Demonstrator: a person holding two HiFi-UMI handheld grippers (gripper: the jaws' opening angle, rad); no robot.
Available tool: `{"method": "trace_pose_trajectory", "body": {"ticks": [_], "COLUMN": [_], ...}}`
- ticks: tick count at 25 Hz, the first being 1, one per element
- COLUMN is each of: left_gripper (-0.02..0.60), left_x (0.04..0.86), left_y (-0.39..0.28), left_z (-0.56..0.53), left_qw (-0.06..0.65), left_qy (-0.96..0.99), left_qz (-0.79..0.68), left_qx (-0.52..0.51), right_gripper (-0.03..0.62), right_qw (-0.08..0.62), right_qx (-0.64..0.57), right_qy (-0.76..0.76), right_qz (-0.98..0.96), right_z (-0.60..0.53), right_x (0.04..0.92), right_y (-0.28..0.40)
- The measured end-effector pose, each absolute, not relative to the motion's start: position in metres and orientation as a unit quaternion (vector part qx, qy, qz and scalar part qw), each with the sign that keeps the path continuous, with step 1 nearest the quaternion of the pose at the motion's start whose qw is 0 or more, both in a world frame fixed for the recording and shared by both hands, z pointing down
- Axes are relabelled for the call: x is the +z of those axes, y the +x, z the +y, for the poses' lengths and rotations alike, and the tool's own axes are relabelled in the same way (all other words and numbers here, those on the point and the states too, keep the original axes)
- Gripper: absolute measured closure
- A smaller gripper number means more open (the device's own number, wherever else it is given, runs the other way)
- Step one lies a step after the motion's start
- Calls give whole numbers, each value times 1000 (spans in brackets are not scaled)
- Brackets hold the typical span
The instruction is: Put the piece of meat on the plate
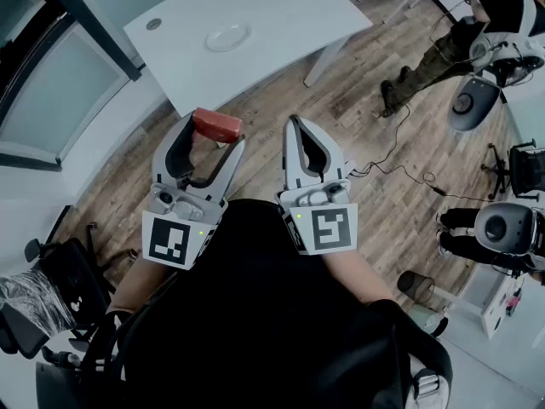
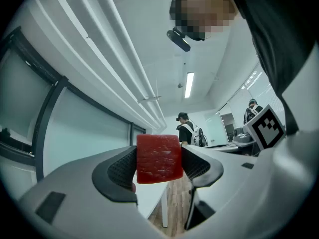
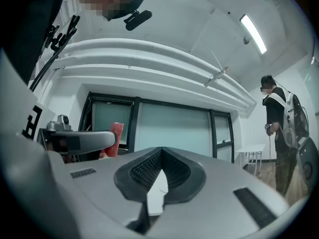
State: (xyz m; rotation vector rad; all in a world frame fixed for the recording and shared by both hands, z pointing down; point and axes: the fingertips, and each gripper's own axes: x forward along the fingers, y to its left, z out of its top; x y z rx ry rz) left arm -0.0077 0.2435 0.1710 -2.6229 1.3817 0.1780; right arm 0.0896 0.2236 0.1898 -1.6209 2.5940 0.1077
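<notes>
A red block of meat sits between the tips of my left gripper, whose pads press on both of its sides. In the left gripper view the meat fills the gap between the black pads. My right gripper is held beside it, jaws together with nothing between them. From the right gripper view the meat shows at the left, past the other gripper. A white plate lies on the white table well ahead of both grippers.
The table stands on a wooden floor with cables across it. Office chairs stand at the left and right. A person stands at the far right. A glass partition runs along the left.
</notes>
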Motion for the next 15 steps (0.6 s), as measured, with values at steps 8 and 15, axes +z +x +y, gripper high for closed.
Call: {"method": "trace_pose_trajectory", "body": {"ticks": [8, 15], "left_gripper": [301, 301], "left_x": [169, 176], "left_y": [26, 42], "left_z": [249, 263], "left_qw": [90, 82], "left_qy": [-875, -869], "left_qz": [472, 486], "left_qx": [61, 51], "right_gripper": [591, 591], "right_qw": [57, 65], "right_qx": [25, 6], "right_qy": [-504, -498], "right_qz": [861, 864], "right_z": [232, 238], "right_x": [194, 204], "right_y": [123, 142]}}
